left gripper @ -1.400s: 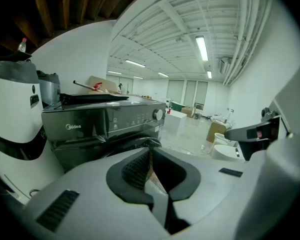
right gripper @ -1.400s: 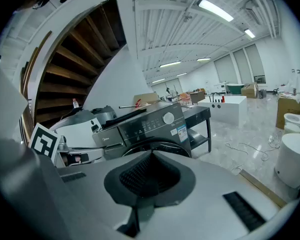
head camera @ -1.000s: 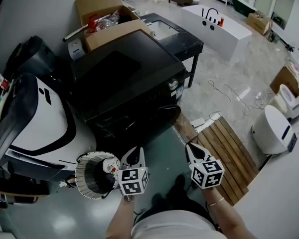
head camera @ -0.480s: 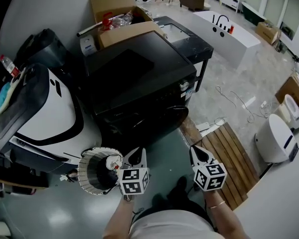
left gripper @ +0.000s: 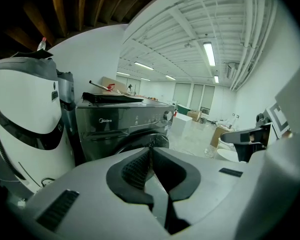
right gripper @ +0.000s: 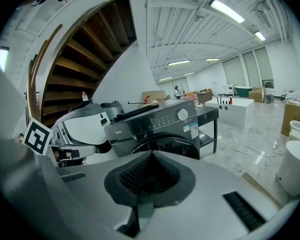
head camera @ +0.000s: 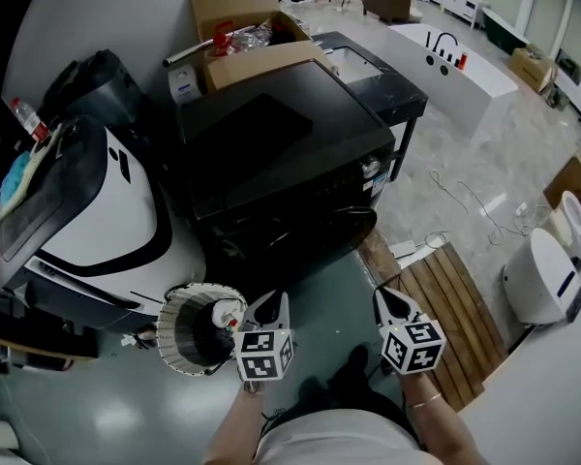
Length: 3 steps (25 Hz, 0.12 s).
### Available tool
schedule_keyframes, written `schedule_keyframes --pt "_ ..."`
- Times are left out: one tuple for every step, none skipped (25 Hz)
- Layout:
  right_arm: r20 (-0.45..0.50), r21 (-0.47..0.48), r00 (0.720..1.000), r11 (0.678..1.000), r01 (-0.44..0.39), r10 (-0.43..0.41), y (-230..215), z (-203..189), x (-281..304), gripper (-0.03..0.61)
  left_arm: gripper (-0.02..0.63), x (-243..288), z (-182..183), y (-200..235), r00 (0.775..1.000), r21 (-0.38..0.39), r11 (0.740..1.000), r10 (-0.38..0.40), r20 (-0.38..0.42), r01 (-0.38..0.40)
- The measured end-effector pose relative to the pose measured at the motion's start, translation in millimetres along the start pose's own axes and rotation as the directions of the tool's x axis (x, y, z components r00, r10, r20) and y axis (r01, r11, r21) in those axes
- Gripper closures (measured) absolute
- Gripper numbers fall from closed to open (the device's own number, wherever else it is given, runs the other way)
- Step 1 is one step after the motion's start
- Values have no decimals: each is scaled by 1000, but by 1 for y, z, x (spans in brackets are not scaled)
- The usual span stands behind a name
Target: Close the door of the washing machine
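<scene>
Bright ceiling strips — sharp, heavy fisheye edges.

Head view has shifted; washing machine [head camera: 281,153] now sits further right.

1. The left gripper [head camera: 274,300] is held low in front of the person and points forward and slightly down. Its jaws are together with nothing between them.
2. The right gripper [head camera: 382,296] is alongside but apart from it, jaws likewise closed and empty.
3. The left forearm [head camera: 234,422] and right forearm [head camera: 447,432] both reach forward.

Black washer [head camera: 281,163], checker-marked tongs [head camera: 267,306]
</scene>
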State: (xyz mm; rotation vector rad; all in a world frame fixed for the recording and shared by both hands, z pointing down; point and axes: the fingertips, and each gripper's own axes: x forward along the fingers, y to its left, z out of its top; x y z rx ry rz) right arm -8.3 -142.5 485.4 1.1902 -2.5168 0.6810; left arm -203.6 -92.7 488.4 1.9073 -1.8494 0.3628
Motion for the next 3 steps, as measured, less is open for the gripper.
schedule_keyframes --pt "-3 0 1000 1000 -6 6 0 0 2 574 578 1 -1 1 1000 -3 1000 3 -5 -3" --pt "-6 -1 1000 1000 -12 12 0 0 3 574 578 2 -2 2 1000 -5 1000 5 -11 -5" --pt "-9 -1 1000 1000 -18 18 0 -1 5 574 578 3 -3 3 1000 -7 1000 8 -17 -8"
